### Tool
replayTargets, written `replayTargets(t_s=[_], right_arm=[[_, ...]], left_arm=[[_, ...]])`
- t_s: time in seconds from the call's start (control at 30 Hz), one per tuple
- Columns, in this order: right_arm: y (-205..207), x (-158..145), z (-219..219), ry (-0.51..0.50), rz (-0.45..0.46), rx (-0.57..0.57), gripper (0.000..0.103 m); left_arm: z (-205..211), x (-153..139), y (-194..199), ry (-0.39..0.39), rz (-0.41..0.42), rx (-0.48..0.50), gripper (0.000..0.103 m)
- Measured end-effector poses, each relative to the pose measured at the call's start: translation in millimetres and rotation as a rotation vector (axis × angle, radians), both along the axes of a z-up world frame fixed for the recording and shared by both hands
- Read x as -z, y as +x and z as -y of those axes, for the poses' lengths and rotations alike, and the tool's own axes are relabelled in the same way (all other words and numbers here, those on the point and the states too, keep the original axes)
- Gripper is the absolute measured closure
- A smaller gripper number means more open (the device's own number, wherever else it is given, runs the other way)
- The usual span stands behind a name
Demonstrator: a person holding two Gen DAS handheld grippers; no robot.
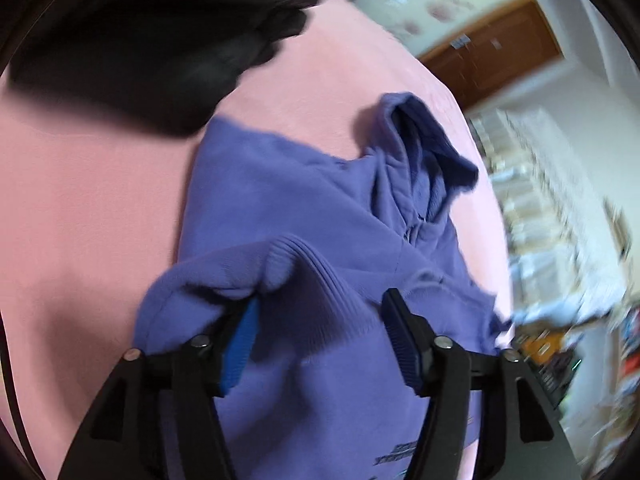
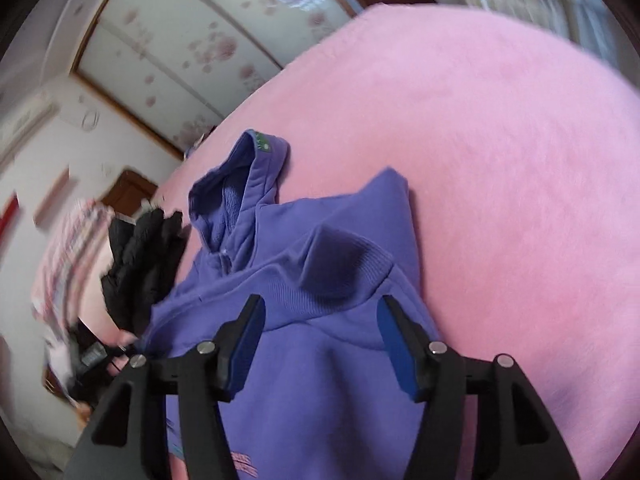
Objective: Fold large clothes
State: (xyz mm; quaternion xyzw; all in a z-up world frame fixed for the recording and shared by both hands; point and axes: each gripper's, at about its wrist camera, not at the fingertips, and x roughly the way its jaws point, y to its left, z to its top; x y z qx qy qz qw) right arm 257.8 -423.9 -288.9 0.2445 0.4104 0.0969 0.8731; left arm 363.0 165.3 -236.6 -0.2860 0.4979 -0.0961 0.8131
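Note:
A purple hoodie lies on a pink bed cover, its lower part folded up over the body and its hood crumpled at the far end. My left gripper stands open over the ribbed hem; loose fabric drapes over its left fingertip, and neither pad presses on the cloth. In the right wrist view the same hoodie shows with its hood at the upper left. My right gripper is open too, with the ribbed hem lying slack just beyond and between its fingers.
A black padded garment lies on the bed cover beyond the hoodie, and shows in the right wrist view by the bed's edge. Pink cover stretches wide to the right. A wooden door and cluttered shelves stand past the bed.

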Motion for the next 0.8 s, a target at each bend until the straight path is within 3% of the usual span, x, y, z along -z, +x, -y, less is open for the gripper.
replayTargets(t_s=[0.13,0.27,0.47,0.67,0.7,0.73,0.77,0.8], right_arm=[[4.0,-11.5,-13.2,-0.202,0.037,-0.044,0.045],[14.6,-16.4,-31.0,-0.39,0.086,-0.109,0.045],[42.8,-6.8,-45.2,-0.514,0.048,-0.169,0.045],[61.5,8.2,-37.7,-0.491,-0.032,-0.207,0.045],[61.1,9.7,-36.2,-0.486,-0.028,-0.207,0.051],[60.0,10.0,-35.7,-0.484,-0.018,-0.203,0.063],[58.4,9.9,-34.8,-0.483,-0.009,-0.199,0.072],[57.1,10.2,-33.1,-0.484,-0.002,-0.193,0.09]], left_arm=[[20.3,-17.9,3.7,0.244,0.074,0.11,0.031],[35.0,-15.2,14.8,0.45,0.081,0.223,0.029],[29.5,-6.1,37.2,0.494,0.062,0.241,0.029],[27.6,12.5,62.2,0.517,0.029,0.255,0.028],[26.8,14.8,64.2,0.511,0.029,0.251,0.028],[25.0,15.4,64.7,0.507,0.038,0.246,0.029],[25.2,15.7,64.5,0.51,0.047,0.24,0.037],[25.1,15.2,63.8,0.522,0.058,0.228,0.063]])
